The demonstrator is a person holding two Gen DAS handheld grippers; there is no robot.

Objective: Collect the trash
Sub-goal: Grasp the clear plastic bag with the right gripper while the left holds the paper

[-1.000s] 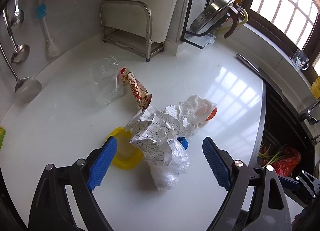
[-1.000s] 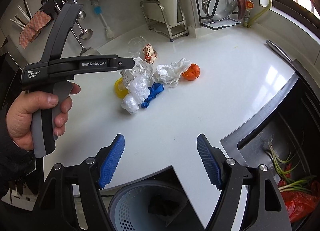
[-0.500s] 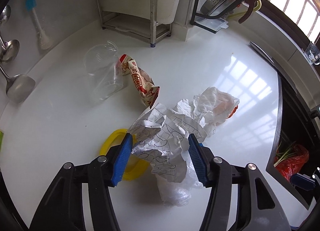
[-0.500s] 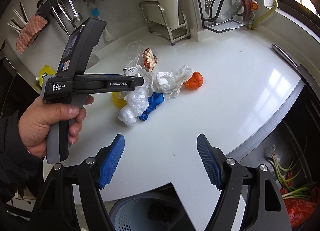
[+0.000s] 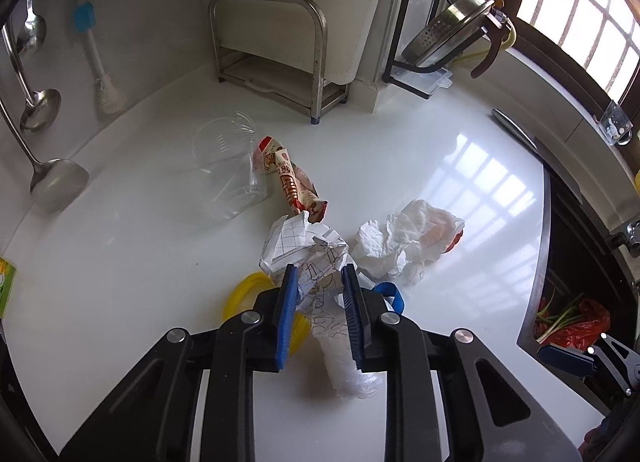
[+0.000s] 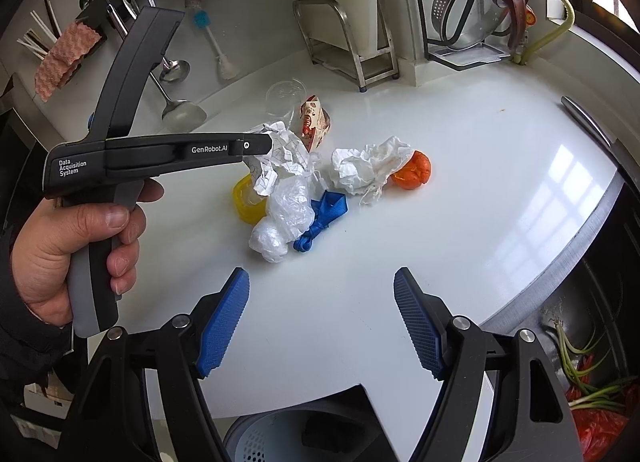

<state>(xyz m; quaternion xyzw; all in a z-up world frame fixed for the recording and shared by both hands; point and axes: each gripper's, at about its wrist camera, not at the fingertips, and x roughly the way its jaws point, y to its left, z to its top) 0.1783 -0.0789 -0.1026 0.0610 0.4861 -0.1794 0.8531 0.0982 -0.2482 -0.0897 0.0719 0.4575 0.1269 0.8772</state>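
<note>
Our left gripper (image 5: 318,282) is closing on the crumpled paper (image 5: 304,250) atop the trash pile mid-tabletop (image 5: 120,254), fingers already pinching it. We should squeeze firmly, then lift straight up so the clear plastic bag (image 5: 344,358) underneath doesn't drag along. Our right gripper (image 6: 322,322) hangs open and empty above the bin (image 6: 280,438).

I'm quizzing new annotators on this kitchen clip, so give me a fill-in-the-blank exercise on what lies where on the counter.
1. The left gripper is closing its blue pads around the crumpled ____ paper.
2. The orange peel lies partly under a crumpled white ____.
3. The clear plastic cup lies on its ____ beside the red-printed snack wrapper.
4. The right gripper hangs open over bare ____ countertop.

Missing words: gridded; tissue; side; white
</note>
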